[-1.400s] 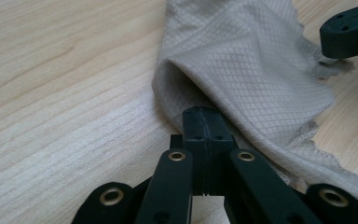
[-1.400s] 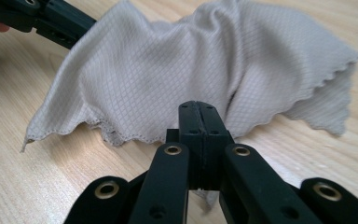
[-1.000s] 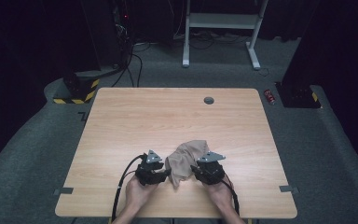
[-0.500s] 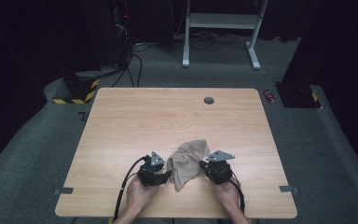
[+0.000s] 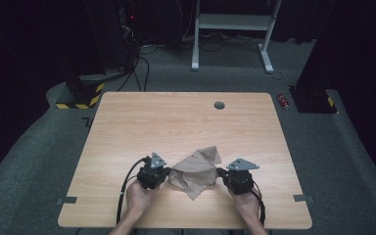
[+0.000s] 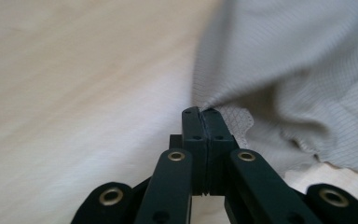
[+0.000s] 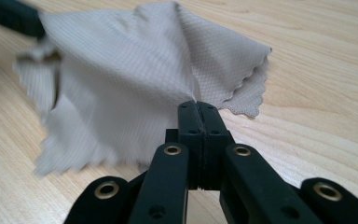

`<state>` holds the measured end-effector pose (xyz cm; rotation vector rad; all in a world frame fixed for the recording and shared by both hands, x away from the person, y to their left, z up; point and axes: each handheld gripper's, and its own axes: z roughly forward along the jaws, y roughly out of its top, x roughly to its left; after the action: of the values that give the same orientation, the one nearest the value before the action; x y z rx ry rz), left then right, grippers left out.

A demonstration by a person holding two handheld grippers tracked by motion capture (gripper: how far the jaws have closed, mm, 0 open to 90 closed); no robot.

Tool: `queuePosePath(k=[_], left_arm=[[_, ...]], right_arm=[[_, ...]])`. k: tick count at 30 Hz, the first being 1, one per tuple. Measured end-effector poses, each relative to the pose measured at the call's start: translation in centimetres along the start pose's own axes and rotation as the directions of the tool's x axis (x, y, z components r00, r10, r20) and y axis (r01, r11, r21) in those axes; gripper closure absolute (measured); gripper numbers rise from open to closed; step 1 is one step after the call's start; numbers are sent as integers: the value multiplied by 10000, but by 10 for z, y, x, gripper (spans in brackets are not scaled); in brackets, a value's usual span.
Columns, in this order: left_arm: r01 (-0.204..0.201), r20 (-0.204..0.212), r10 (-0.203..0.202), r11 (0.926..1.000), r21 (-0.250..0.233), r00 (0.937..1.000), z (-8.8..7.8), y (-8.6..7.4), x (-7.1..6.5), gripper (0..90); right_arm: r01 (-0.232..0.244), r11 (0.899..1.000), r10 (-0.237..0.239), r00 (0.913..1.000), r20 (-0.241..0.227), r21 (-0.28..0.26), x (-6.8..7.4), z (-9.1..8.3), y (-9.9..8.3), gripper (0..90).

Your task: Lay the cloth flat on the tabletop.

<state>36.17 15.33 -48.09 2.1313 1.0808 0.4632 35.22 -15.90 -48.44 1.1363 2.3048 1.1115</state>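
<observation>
A crumpled beige-grey cloth (image 5: 196, 170) hangs between my two grippers near the front edge of the wooden table (image 5: 176, 122). My left gripper (image 5: 168, 173) pinches the cloth's left edge; its jaws have just closed, and in the left gripper view they stand together (image 6: 200, 112) with the cloth (image 6: 289, 70) caught at their tips. My right gripper (image 5: 219, 172) is shut on the cloth's right edge, its jaws (image 7: 196, 105) pressed together on a fold of the cloth (image 7: 121, 84). The cloth's lower corner droops toward the tabletop.
A round cable hole (image 5: 219, 105) sits near the table's far edge. On the grey floor beyond lie a red can (image 5: 284, 102), a yellow-and-black striped base (image 5: 81, 95) with cables, and a white desk frame (image 5: 230, 22).
The right hand has shifted right and both hands have risen a little. The cloth, earlier bunched on the table, is now pulled up and spread between the two shut grippers.
</observation>
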Motion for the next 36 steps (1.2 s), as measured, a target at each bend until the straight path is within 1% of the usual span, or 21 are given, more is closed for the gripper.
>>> queuePosePath(k=[2, 4, 6, 7, 11, 12, 15, 16, 17, 18, 19, 22, 23, 27, 28, 29, 30, 32, 33, 34, 36], left_arm=[[48, -141, -47, 10000, 40, 9999, -2, 2, 7, 893], [66, -303, -60, 9998, 200, 9995, 1, 1, 8, 872], [117, -281, -108, 9993, 343, 9995, 5, -4, 4, 724], [70, -288, -62, 9996, 270, 9996, 4, -8, 0, 630], [129, -311, -126, 9999, 98, 9994, -4, -15, -5, 556], [192, -297, -193, 9998, -51, 9994, -11, -20, -9, 553], [169, -125, -169, 9999, -15, 9998, -15, -25, -13, 560], [14, 128, -16, 9999, 148, 9999, -16, -30, -17, 565], [14, 128, -16, 9999, 148, 9999, -16, -30, -17, 567], [-57, 453, 38, 9990, 433, 9990, -12, -33, -22, 568], [-37, 605, 1, 9982, 602, 9982, -9, -35, -25, 568], [-66, 697, 2, 9958, 914, 9976, 2, -37, -28, 568], [-66, 697, 2, 9958, 914, 9976, 2, -37, -28, 571], [-363, 422, 326, 9953, 892, 9986, 8, -33, -31, 627], [-561, 304, 536, 9944, 897, 9981, 9, -31, -31, 627], [-547, 318, 521, 9945, 892, 9981, 10, -31, -31, 651], [-534, 256, 513, 9946, 885, 9984, 12, -29, -29, 710], [-541, 166, 527, 9937, 985, 9985, 13, -26, -26, 800], [-541, 166, 527, 9937, 985, 9985, 13, -26, -26, 841], [-626, 121, 616, 9923, 1066, 9980, 15, -23, -23, 869], [-755, 47, 755, 9900, 1191, 9971, 17, -20, -22, 882]], right_arm=[[77, 10000, -77, 10000, -45, -12, 2, 1, 2, 897], [87, 9999, -86, 9999, -119, 76, 4, 5, 3, 894], [84, 9993, -82, 9999, -74, 359, 6, 11, 2, 882], [-87, 9990, 84, 9999, 72, 433, 6, 15, 1, 809], [81, 9997, -85, 9998, 160, 241, 10, 13, 0, 766], [413, 9991, -414, 9991, 112, 76, 17, 9, 2, 754], [598, 9982, -600, 9981, -117, -95, 23, 6, 3, 754], [806, 9967, -809, 9955, -491, -80, 31, 8, 4, 752], [806, 9967, -809, 9955, -491, -80, 31, 8, 4, 752], [1052, 9944, -1039, 9912, -825, 117, 40, 15, 4, 738], [1132, 9934, -1109, 9893, -944, 201, 43, 19, 4, 728], [1373, 9893, -1300, 9831, -1286, 491, 56, 35, 4, 680], [1373, 9893, -1300, 9831, -1286, 491, 56, 35, 4, 680], [1646, 9829, -1520, 9784, -1403, 828, 66, 50, 5, 653], [1757, 9800, -1622, 9772, -1368, 932, 67, 52, 5, 660], [1863, 9766, -1705, 9752, -1411, 1072, 68, 55, 4, 699], [1993, 9734, -1822, 9724, -1460, 1129, 69, 57, 3, 787], [2136, 9701, -1960, 9695, -1470, 1149, 70, 56, 2, 887], [2136, 9701, -1960, 9695, -1470, 1149, 70, 56, 2, 887], [2322, 9659, -2150, 9658, -1450, 1146, 71, 54, 1, 898], [2366, 9651, -2189, 9641, -1504, 1120, 71, 52, 1, 900]])
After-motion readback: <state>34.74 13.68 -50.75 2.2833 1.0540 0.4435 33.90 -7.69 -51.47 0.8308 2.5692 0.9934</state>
